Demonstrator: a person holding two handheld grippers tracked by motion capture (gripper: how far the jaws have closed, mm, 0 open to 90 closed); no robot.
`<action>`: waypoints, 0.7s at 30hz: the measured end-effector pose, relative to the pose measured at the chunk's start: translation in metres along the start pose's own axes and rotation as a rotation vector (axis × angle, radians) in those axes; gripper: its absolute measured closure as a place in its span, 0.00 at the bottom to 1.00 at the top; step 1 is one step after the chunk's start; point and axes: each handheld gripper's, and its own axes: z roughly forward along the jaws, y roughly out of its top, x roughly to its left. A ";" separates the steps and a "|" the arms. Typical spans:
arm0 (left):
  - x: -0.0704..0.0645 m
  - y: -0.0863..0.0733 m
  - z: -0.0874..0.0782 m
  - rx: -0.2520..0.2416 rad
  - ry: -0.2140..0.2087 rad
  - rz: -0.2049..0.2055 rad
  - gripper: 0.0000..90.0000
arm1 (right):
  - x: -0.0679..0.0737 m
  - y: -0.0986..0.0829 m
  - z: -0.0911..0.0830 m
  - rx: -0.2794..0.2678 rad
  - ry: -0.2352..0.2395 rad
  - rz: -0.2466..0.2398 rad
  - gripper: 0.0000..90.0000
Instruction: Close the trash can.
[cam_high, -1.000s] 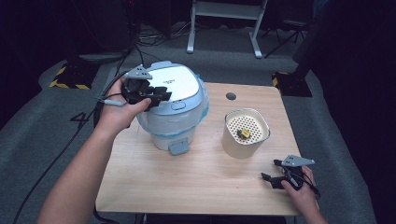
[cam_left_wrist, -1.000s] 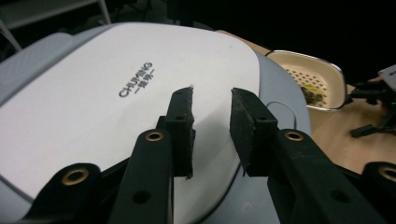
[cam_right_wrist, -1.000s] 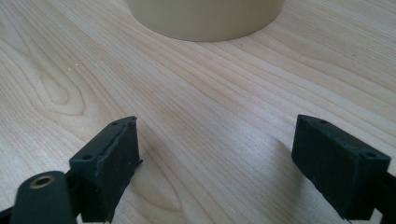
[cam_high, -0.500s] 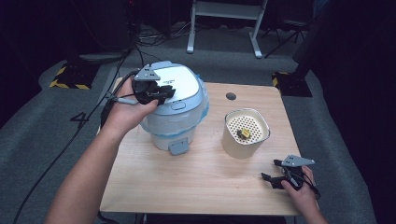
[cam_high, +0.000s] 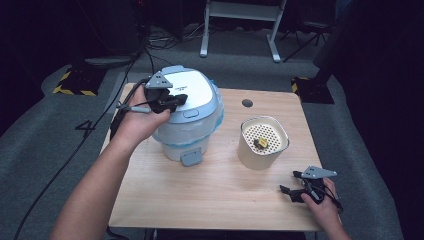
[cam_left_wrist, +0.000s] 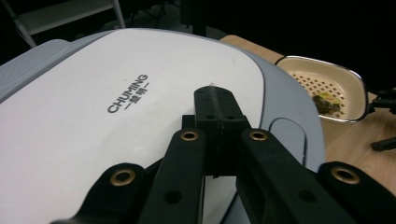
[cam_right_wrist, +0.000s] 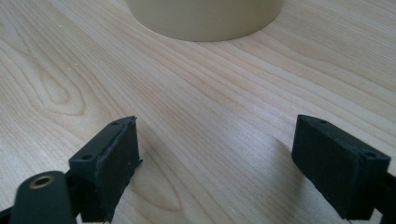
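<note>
A rice cooker with a white lid marked CHUMING stands at the table's left-middle. My left gripper rests over the lid's left part, jaws shut together with nothing between them; in the left gripper view its tip lies just above the lid, near the lid's release button. A cream pot with a perforated insert holds a small yellow-green piece. My right gripper sits low at the front right, open, its jaws wide apart over bare wood, facing the pot's base.
The wooden table has a dark round hole at the back. A grey latch tab sticks out at the cooker's front. A metal stand and cables are on the floor behind and to the left.
My left gripper has moved from the cooker's left side rightward onto the lid. The right gripper and the pot have stayed in place.
</note>
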 end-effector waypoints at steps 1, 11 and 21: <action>-0.001 0.000 0.001 -0.004 0.005 0.009 1.00 | 0.000 0.000 0.000 0.000 0.000 0.000 0.17; -0.005 -0.001 -0.013 -0.136 -0.043 0.015 0.42 | -0.001 0.001 0.000 0.000 0.005 -0.001 0.17; -0.028 -0.013 -0.046 -0.151 -0.098 0.089 0.41 | -0.002 0.002 0.002 0.001 0.014 -0.007 0.17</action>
